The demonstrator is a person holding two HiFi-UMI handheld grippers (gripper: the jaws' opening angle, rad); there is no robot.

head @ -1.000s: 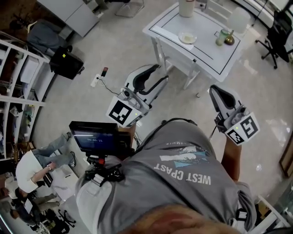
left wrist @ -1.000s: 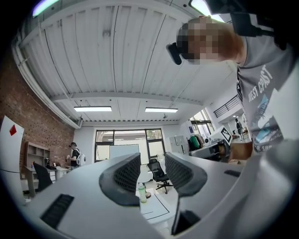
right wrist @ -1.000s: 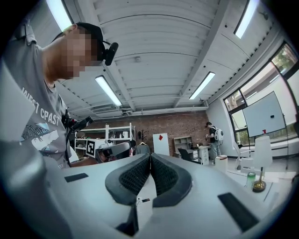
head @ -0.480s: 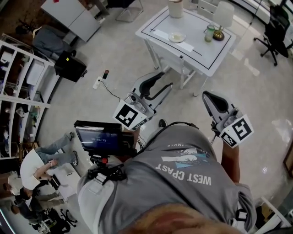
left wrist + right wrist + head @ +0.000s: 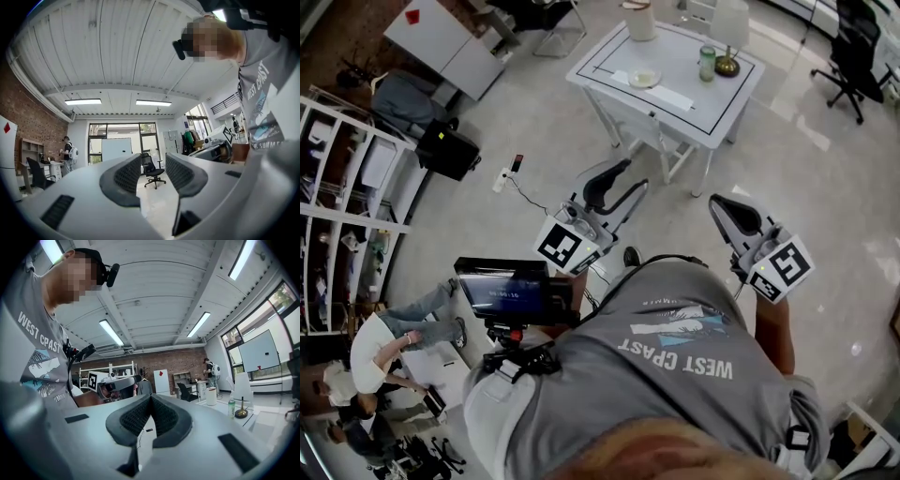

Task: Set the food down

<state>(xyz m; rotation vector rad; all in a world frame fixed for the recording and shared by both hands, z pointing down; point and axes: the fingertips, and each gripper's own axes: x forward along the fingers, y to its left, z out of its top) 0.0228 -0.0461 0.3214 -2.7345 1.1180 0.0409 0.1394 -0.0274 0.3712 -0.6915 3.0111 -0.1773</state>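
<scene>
Both tools carry nothing: left gripper (image 5: 617, 180) jaws apart w/ only air btwn them, right gripper (image 5: 724, 206) pads pressed together, empty. Person stands well back from the white table (image 5: 727, 103). A small plate (image 5: 644, 77) w/ something pale sits on it, prob. the food, too small to be sure. Fits food already put down, or a plate due for carrying. Either way, go slow near it, clear of the green bottle (image 5: 707, 63).

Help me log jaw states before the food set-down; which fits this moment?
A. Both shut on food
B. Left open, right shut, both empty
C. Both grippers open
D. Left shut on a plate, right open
B: the left gripper has its jaws apart with only the room showing between them, while the right gripper has its jaws meeting at the tips with nothing held.
</scene>
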